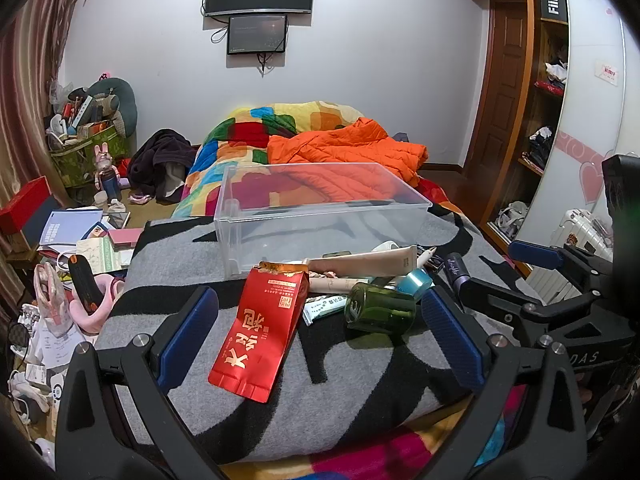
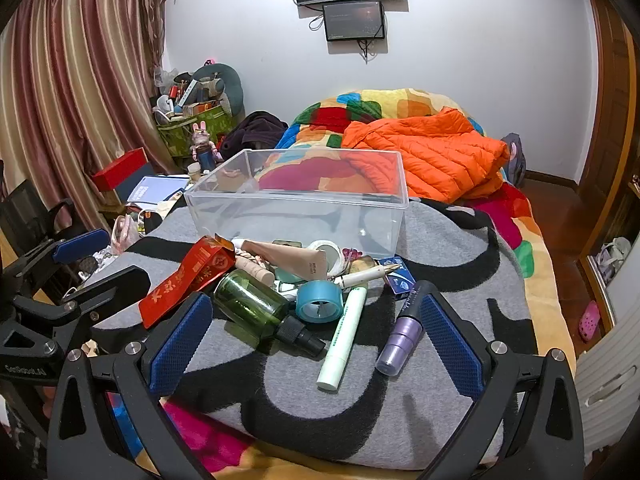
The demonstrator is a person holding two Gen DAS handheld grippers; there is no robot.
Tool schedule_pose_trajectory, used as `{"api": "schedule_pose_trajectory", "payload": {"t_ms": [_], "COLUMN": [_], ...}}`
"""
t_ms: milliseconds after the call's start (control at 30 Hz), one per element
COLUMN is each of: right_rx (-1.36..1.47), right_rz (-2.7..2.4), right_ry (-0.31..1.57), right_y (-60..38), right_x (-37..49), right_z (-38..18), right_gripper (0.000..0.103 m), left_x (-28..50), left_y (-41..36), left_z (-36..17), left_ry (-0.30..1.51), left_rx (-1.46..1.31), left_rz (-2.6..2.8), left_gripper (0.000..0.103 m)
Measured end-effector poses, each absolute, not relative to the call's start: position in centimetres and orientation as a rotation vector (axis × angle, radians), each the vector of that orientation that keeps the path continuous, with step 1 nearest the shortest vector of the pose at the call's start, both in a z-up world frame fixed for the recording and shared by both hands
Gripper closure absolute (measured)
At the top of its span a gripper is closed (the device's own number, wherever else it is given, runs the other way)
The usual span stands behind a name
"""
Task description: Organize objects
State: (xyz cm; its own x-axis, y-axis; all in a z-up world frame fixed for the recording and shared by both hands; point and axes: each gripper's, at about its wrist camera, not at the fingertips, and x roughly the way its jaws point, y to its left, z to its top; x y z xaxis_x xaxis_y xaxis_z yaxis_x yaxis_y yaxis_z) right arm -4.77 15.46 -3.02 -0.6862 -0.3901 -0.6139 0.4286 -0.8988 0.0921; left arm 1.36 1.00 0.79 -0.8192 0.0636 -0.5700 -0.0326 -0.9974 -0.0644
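Note:
A clear plastic bin (image 1: 320, 216) (image 2: 298, 204) stands empty on a grey and black blanket (image 1: 360, 380) (image 2: 440, 248). In front of it lies a pile: a red foil packet (image 1: 260, 332) (image 2: 188, 278), a green bottle (image 1: 380, 308) (image 2: 256, 310), a beige tube (image 1: 364, 264) (image 2: 292, 258), a teal tape roll (image 2: 320, 302), a pale green marker (image 2: 344, 336) and a purple tube (image 2: 402, 332). My left gripper (image 1: 320, 340) is open around the red packet, not touching it. My right gripper (image 2: 316, 332) is open around the bottle, marker and purple tube.
An orange jacket (image 1: 344, 148) (image 2: 428, 156) and a colourful quilt (image 1: 248, 136) lie behind the bin. Cluttered papers and boxes (image 1: 80, 240) cover the left side. A wardrobe (image 1: 540, 120) and white suitcase (image 1: 576, 236) stand at the right. Each gripper shows in the other's view.

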Motion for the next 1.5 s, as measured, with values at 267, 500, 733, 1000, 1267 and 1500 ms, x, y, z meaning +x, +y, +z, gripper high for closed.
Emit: {"api": "schedule_pose_trajectory", "payload": {"t_ms": [267, 500, 733, 1000, 1267, 1500], "right_rx": [0.912, 0.911, 0.923, 0.982, 1.117, 1.245], "right_rz": [-2.525, -2.523, -2.523, -2.562, -2.578, -2.548], "right_ry": [0.064, 0.061, 0.041, 0.002, -0.059, -0.113], "right_y": [15.1, 15.4, 16.0, 18.1, 20.1, 20.9], "right_x": [-4.5, -4.8, -5.3, -7.5, -10.2, -12.4], "right_z": [-2.9, -2.9, -3.0, -4.2, -6.9, -9.3], "right_gripper": [0.000, 0.000, 0.000, 0.001, 0.019, 0.040], "left_x": [1.4, 1.4, 0.9, -0.6, -4.1, -7.8], "left_y": [1.0, 1.0, 0.5, -1.5, -3.2, -3.6], "left_z": [0.8, 0.8, 0.5, -1.1, -3.1, -4.9], "left_ry": [-0.084, -0.084, -0.107, -0.098, -0.071, -0.065], "left_rx": [-0.927, -0.926, -0.956, -1.049, -1.191, -1.329], "left_rz": [2.946, 2.946, 2.944, 2.952, 2.897, 2.761], "left_gripper": [0.000, 0.000, 0.000, 0.017, 0.021, 0.021]}}
